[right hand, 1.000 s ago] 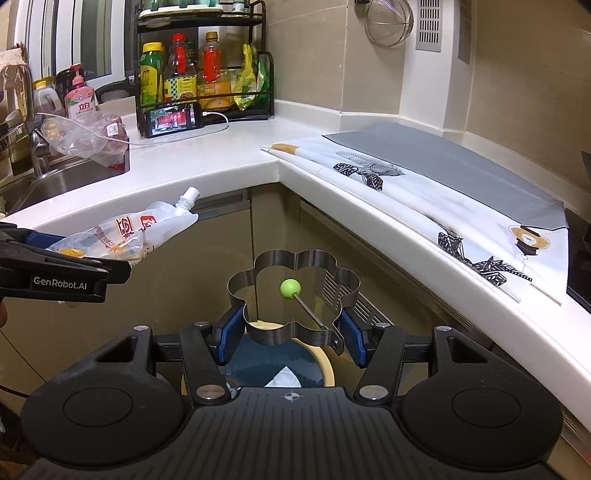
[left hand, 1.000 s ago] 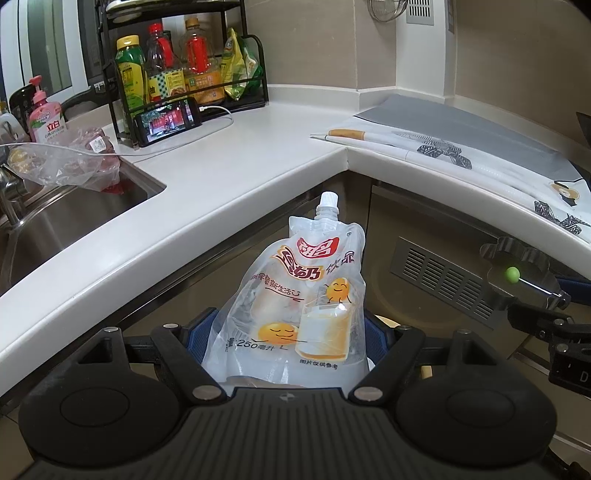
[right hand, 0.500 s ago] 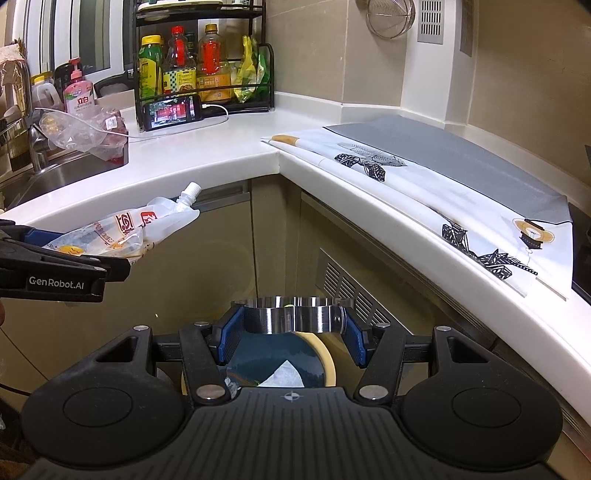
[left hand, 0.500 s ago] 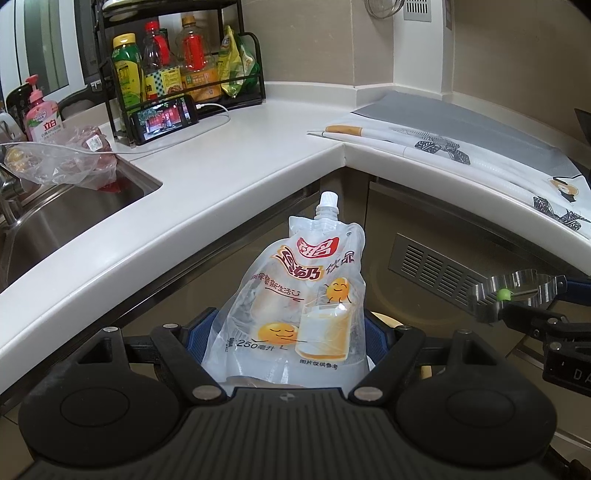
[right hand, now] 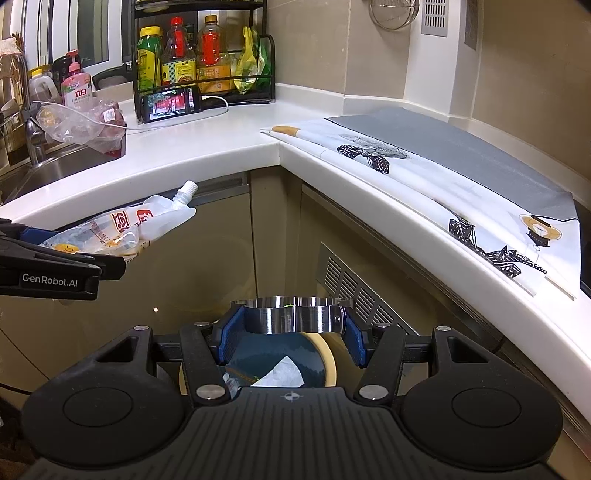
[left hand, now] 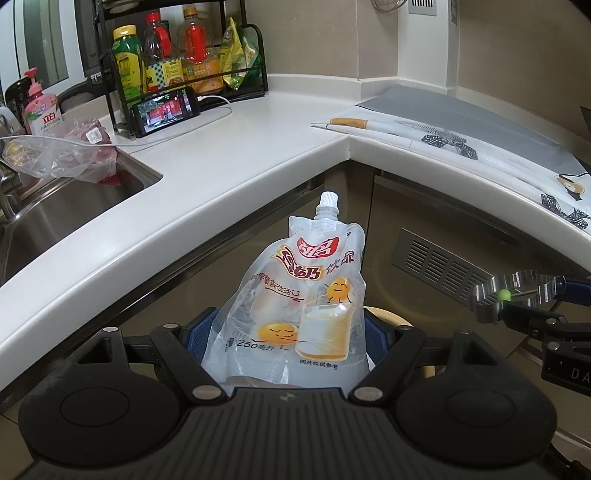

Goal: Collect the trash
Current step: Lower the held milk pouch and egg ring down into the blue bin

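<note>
My black ribbed plastic left gripper [left hand: 291, 339] and matching right gripper [right hand: 291, 332] carry blue pads, silver screws, round side discs; one arm reads "GenRobot.AI".

White L-shaped countertop [left hand: 229, 155] over beige cabinets [right hand: 221, 258], tiled beige walls [right hand: 314, 40], steel sink [left hand: 66, 206], perhaps a window [right hand: 44, 29] behind

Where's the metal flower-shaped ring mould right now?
The shiny metal flower-shaped ring mould is clamped edge-on between the right gripper fingers, held above the round bin below the white counter's corner.
</note>
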Demonstrator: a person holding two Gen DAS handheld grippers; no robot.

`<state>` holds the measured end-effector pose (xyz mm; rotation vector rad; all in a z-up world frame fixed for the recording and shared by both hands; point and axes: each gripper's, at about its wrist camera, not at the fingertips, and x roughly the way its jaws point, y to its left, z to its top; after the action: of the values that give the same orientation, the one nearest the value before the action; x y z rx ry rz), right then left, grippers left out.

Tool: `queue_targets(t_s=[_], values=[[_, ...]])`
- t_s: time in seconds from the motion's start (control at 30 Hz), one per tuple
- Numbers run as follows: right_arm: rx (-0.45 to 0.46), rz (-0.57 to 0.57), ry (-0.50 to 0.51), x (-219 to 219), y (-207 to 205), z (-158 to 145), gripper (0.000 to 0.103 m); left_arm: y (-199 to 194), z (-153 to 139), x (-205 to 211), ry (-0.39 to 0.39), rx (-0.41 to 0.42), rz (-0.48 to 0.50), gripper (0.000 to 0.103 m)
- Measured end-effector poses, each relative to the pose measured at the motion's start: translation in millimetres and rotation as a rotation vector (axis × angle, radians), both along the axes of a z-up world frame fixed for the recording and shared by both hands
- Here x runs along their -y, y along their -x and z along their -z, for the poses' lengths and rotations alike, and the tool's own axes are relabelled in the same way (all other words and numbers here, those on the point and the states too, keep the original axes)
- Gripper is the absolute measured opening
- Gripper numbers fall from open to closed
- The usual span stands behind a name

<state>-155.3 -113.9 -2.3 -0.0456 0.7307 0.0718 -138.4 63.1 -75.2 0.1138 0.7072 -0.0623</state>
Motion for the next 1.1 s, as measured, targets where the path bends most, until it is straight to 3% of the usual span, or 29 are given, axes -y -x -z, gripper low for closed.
queue_targets(t_s=[1.1], values=[[-0.029, 0.019, -0.009, 2.6, -18.2, 6.5, 0.059, -16.2, 13.1, 4.2, -0.037, -0.100, 0.013, 0.084]])
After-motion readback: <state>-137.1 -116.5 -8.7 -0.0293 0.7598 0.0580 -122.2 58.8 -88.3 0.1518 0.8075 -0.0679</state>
